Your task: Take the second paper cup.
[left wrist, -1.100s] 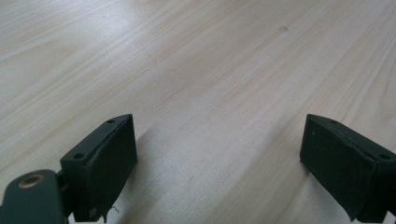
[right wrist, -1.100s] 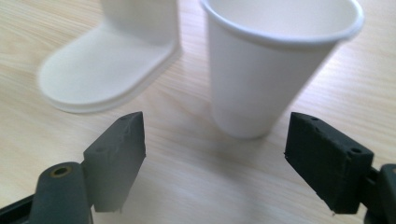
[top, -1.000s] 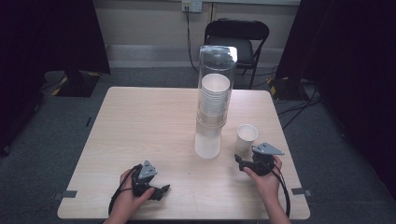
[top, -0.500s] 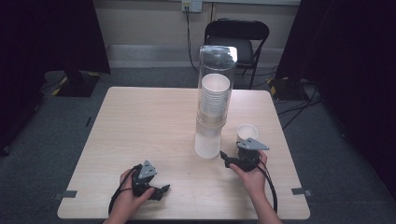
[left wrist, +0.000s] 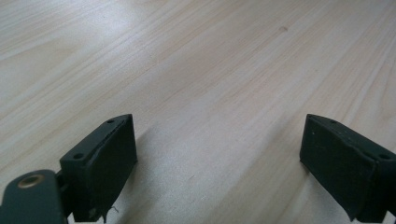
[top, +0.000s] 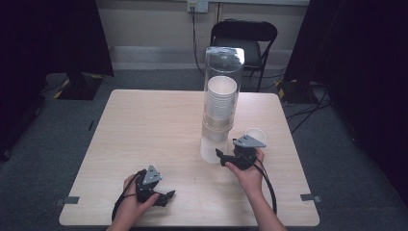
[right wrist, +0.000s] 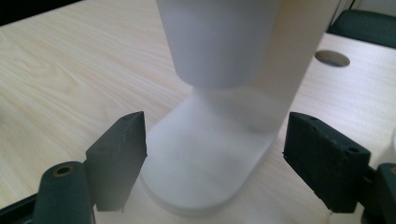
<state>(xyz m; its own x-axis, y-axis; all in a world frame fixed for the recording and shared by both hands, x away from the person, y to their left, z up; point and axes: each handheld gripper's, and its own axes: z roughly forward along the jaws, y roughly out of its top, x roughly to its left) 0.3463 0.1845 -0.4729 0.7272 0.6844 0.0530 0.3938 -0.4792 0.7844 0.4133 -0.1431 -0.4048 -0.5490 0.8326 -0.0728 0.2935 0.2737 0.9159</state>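
right tool [top: 220,158]: jaws wide, nothing gripped, right up at the base of the clear cup dispenser [top: 215,144] mid-worktop [top: 144,125] | single paper cup [top: 255,135] just behind that hand | left tool [top: 168,196]: jaws wide, empty, low over bare wood near the front edge

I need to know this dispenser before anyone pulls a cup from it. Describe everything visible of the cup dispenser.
The cup dispenser is a tall clear plastic tube standing upright right of the table's middle. A stack of white paper cups fills its upper part; the lowest cup hangs out of the tube above a frosted white base, open at the front. The right gripper points at that base, jaws open, not touching it.
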